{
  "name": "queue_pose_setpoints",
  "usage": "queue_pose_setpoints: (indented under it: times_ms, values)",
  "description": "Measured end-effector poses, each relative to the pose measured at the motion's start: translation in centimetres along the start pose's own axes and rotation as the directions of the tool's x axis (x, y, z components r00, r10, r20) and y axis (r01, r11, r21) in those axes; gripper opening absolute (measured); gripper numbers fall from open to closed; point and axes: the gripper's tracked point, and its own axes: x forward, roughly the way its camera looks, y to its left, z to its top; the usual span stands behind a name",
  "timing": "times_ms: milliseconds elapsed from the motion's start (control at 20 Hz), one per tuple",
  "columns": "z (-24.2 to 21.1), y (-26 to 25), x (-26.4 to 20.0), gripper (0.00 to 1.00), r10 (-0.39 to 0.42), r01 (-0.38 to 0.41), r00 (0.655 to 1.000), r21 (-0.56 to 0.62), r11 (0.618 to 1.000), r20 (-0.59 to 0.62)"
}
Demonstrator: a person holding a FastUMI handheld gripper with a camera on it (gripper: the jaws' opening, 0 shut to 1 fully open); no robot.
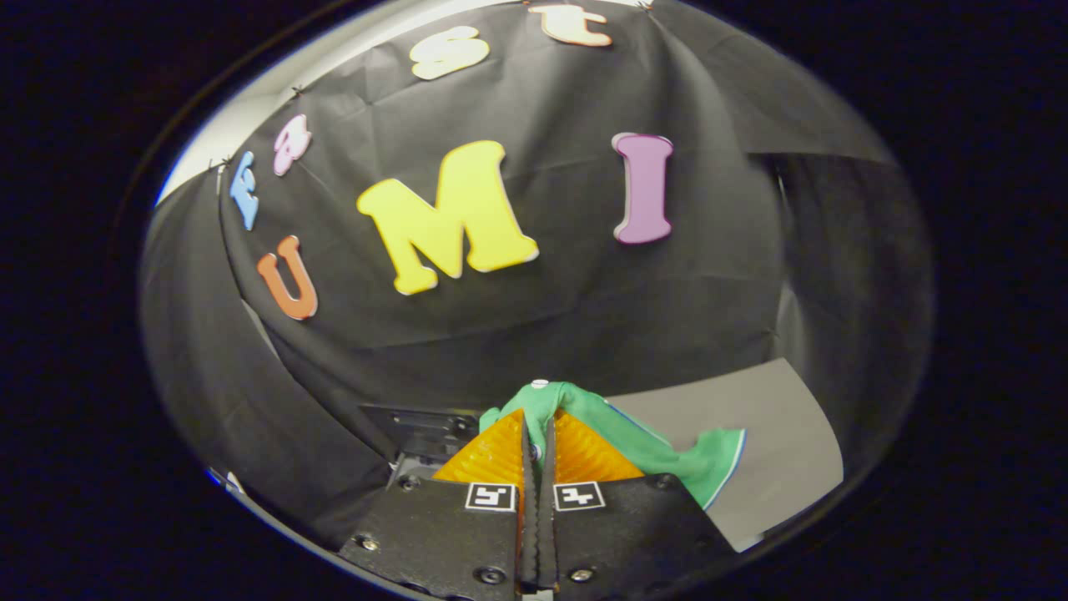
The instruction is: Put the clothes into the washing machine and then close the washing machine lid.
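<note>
The gripper (538,426) has its two fingers pressed together on a green cloth (634,442), with only a thin seam left between the pads. The cloth is pinched right at the fingertips: a bunched fold of it rises just above them, and a small white button or snap sits on top of that fold. From the pinch the rest of the cloth trails off to the right side of the fingers, spreading into a flat flap whose edge carries a narrow blue and white trim. That flap hangs over a grey surface (776,434) that lies to the right and a little beyond the fingers; whether the flap touches it cannot be told. Just past the left finger sits a dark object with flat panels and small screws (421,430), partly hidden by the gripper, too dim to identify. Beyond everything hangs the black cloth wall (584,317) of the booth, creased and folded.
</note>
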Motion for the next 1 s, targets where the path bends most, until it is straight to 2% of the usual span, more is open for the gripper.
queue_pose_setpoints:
  times_ms: [250,450,700,1000]
  values:
    - [1.3,8.7,-0.1,0.04,0.112,-0.109,0.992,-0.045,0.993,0.059]
    - [-0.2,14.1,1.4,0.04,0.179,-0.176,0.983,-0.054,0.983,0.041]
    - [-5.1,18.0,5.5,0.04,0.218,-0.219,0.975,-0.027,0.975,-0.036]
    - [-13.4,19.8,10.1,0.04,0.212,-0.212,0.967,0.017,0.977,-0.142]
